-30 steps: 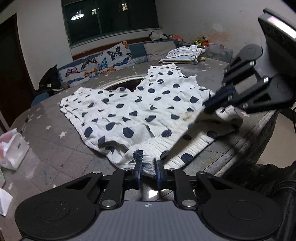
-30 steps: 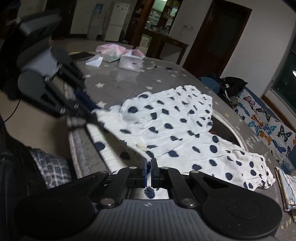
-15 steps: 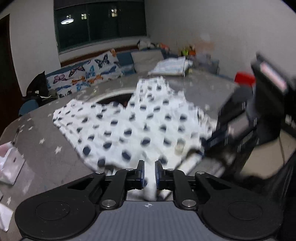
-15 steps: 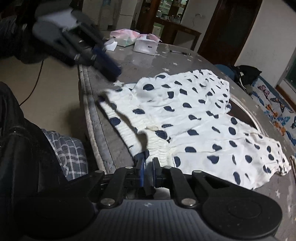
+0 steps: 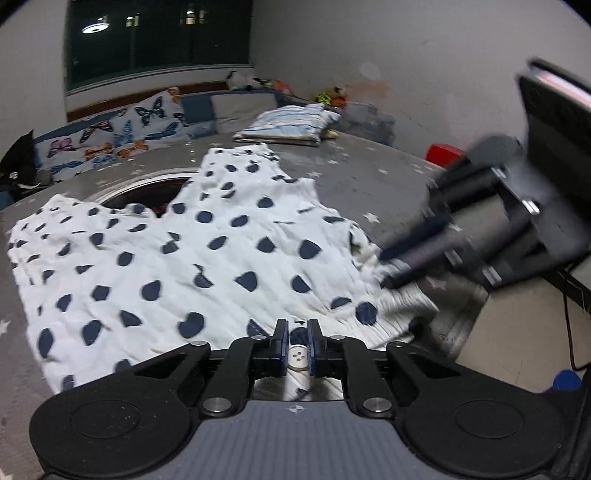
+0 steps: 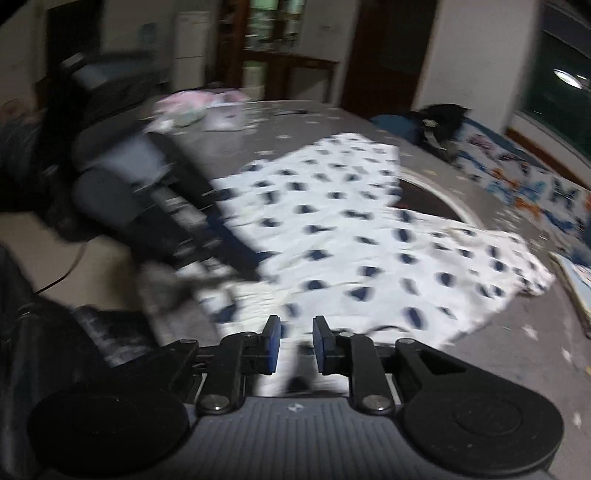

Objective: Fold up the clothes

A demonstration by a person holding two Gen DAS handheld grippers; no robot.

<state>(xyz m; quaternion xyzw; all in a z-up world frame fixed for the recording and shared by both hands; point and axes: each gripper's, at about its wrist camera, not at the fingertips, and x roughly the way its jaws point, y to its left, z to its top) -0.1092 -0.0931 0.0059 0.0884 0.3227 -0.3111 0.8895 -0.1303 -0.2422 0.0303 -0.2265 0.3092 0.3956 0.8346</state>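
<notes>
My left gripper [image 5: 296, 341] is pinched tight on the near edge of the shorts [image 5: 192, 254], right by a white button [image 5: 297, 357]. My right gripper [image 6: 295, 345] is opening; cloth sits between its pads, but it is too blurry to tell if they press it. The spotty shorts lie flat by the near edge of the table [image 5: 369, 177]. Their waistband is next to me, and the two legs point away, toward the far side. The table is gray with little stars. Folded clothes [image 5: 288, 123] sit at its far edge. Behind is a butterfly cushion [image 5: 122, 133] and a dark window [image 5: 159, 33].
</notes>
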